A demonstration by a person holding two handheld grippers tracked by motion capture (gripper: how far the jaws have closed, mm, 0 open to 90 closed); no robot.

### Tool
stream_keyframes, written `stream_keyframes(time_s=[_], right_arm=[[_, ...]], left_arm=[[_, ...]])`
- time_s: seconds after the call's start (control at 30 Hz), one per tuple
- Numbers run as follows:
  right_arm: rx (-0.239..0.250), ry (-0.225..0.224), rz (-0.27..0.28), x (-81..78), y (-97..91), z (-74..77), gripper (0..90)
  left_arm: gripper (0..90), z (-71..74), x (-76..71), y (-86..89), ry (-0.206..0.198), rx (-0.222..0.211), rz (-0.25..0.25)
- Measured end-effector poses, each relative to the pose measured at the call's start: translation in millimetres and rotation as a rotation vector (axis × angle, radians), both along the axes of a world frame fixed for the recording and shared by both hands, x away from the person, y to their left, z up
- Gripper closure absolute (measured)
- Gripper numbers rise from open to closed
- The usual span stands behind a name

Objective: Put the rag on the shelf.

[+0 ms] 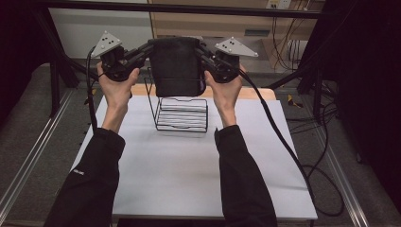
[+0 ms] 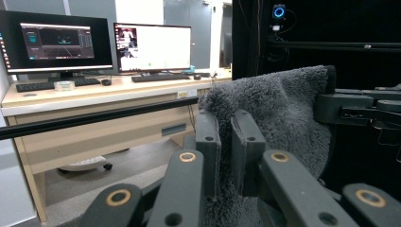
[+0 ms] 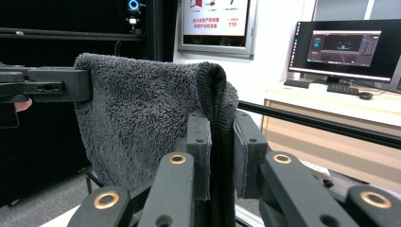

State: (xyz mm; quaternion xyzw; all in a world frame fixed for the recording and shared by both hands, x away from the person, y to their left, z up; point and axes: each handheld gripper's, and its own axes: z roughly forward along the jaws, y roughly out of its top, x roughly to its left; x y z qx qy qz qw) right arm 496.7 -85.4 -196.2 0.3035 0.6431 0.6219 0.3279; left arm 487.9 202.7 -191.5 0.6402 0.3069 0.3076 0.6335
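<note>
Both grippers, left [image 1: 142,51] and right [image 1: 204,53], clamp the towel's [image 1: 176,66] top corners, holding it spread above the wire rack [image 1: 182,113]; draping it over the rack remains undone.

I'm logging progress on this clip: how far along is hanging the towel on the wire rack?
Done: the left gripper and right gripper each clamp a top corner of the dark towel. In hand: it hangs folded above the wire rack. Left: lowering it on and releasing.

towels: 1 [image 1: 176,66] | wire racks: 1 [image 1: 182,115] | tools: 2 – left tool [image 1: 142,51], right tool [image 1: 204,53]
</note>
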Motion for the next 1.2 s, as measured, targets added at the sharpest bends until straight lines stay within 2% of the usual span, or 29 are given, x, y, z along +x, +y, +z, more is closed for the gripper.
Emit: stream_keyframes(time_s=[0.4, 0.87, 1.03, 1.2], right_arm=[[-0.025, 0.002, 0.01, -4.7, 0.5, -11.1, 79.6], [-0.041, -0.014, 0.016, -16.5, 2.1, -25.6, 79.6], [-0.047, -0.025, 0.013, -24.6, 2.1, -35.5, 79.5], [-0.046, -0.023, 0.02, -30.7, 1.6, -48.4, 79.4]], left_arm=[[82.5, -13.4, -6.8, 2.7, 0.01, 0.014, -0.011], [82.5, -33.5, -22.7, 6.0, 0.0, 0.01, -0.016], [82.5, -45.6, -32.3, 3.8, -0.011, 0.016, -0.014], [82.4, -63.0, -35.4, 5.3, 0.004, 0.011, -0.018]])
